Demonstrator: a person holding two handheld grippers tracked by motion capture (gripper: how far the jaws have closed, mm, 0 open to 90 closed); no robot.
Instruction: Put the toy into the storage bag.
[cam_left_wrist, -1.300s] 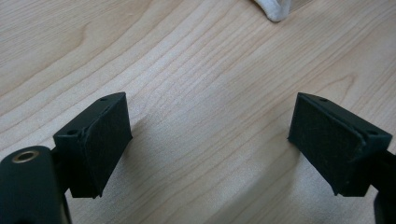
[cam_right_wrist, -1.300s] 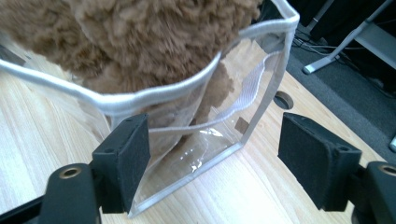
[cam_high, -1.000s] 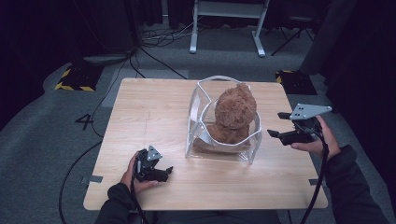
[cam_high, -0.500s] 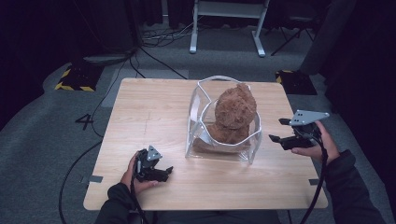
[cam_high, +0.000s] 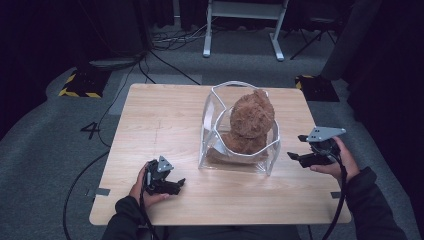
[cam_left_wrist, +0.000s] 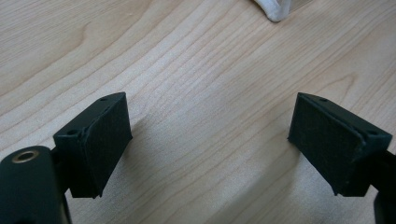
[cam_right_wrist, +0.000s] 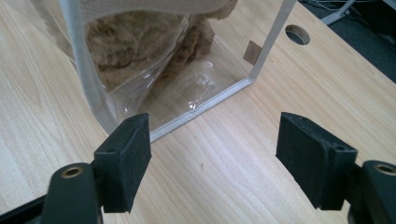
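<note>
At the middle of the table (cam_high: 150, 115), toward your right, stands the clear plastic bag (cam_high: 210, 120), upright with its white-edged mouth open, and the brown plush toy (cam_high: 250, 117) sits inside it with its head rising above the rim. Your right gripper (cam_high: 299, 150) hangs just beside the bag's right wall, its jaws standing wide with nothing between them; in the right gripper view they point at the bag's lower corner seam (cam_right_wrist: 205, 109), near it but apart. Your left gripper (cam_high: 177, 184) rests low on the wood by the near left corner of the bag, jaws also spread and empty, bare tabletop between the pads (cam_left_wrist: 105, 140). The likely trouble from here is the bag itself: thin, slick film can buckle or slide if you pinch only one wall, and with the tall toy making it top-heavy, a push from the right could tip it toward your left hand. Brace the left side before you close.
</note>
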